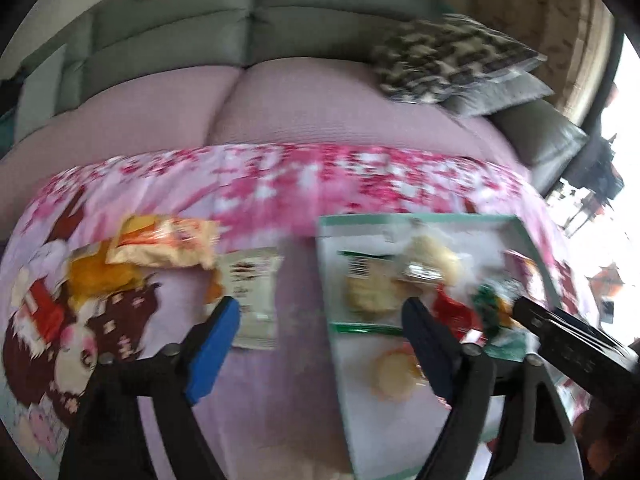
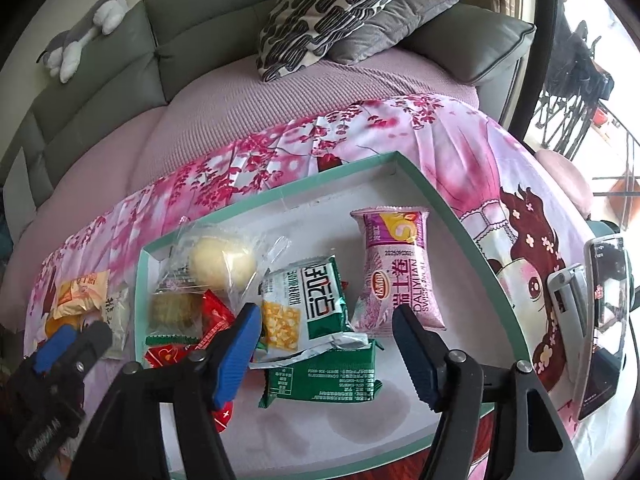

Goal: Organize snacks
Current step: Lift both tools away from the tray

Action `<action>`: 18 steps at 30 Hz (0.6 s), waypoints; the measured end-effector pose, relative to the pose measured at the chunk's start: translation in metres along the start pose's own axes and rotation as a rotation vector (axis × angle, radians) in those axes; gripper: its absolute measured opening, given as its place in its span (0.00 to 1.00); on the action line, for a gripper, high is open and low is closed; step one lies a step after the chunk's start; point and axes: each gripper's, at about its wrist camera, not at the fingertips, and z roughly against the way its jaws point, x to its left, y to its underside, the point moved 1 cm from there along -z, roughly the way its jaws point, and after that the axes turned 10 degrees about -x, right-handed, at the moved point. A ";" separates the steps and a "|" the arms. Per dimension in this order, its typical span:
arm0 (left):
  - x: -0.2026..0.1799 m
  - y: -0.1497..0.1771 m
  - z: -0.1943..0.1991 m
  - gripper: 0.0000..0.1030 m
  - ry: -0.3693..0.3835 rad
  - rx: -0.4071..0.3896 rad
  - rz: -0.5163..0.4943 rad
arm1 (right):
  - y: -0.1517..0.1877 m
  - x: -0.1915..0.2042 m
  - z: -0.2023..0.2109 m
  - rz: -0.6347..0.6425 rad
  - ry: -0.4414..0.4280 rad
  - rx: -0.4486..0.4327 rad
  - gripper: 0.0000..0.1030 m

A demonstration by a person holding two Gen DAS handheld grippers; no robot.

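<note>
A shallow white tray with a green rim [image 2: 280,194] lies on a pink floral cloth. In it are a pink Swiss roll pack [image 2: 400,268], two green snack packs [image 2: 308,300], a round bun in clear wrap [image 2: 222,262], a wrapped cake [image 2: 176,312] and red packets [image 2: 216,316]. My right gripper [image 2: 326,320] is open and empty above the green packs. My left gripper [image 1: 320,316] is open and empty, over the cloth at the tray's left edge [image 1: 326,280]. Outside the tray lie an orange-and-yellow bag [image 1: 164,246], a white packet [image 1: 252,296] and an orange snack [image 1: 96,276].
A grey sofa [image 2: 160,40] with patterned and grey pillows [image 2: 332,12] stands behind. A plush toy [image 2: 88,28] lies on the sofa back. A phone on a stand [image 2: 600,320] is at the right of the cloth.
</note>
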 end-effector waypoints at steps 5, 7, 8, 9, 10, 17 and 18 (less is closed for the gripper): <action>0.015 0.002 -0.006 0.91 -0.103 0.001 0.010 | 0.001 0.009 -0.001 0.037 -0.004 0.002 0.85; 0.016 0.004 -0.007 0.91 -0.120 0.001 0.008 | 0.001 0.012 -0.001 0.050 -0.006 0.004 0.86; 0.017 0.004 -0.007 0.91 -0.126 0.004 0.008 | 0.001 0.013 -0.002 0.054 -0.006 0.005 0.89; 0.016 0.005 -0.008 0.92 -0.129 0.005 0.006 | 0.002 0.014 -0.002 0.060 -0.005 0.007 0.90; 0.017 0.005 -0.008 0.92 -0.131 0.006 0.005 | 0.002 0.015 -0.003 0.066 -0.002 0.007 0.95; 0.014 0.006 -0.008 1.00 -0.141 -0.004 -0.008 | 0.002 0.017 -0.005 0.078 0.000 0.010 1.00; 0.014 0.006 -0.008 1.00 -0.142 -0.007 -0.008 | 0.002 0.017 -0.005 0.081 -0.001 0.010 1.00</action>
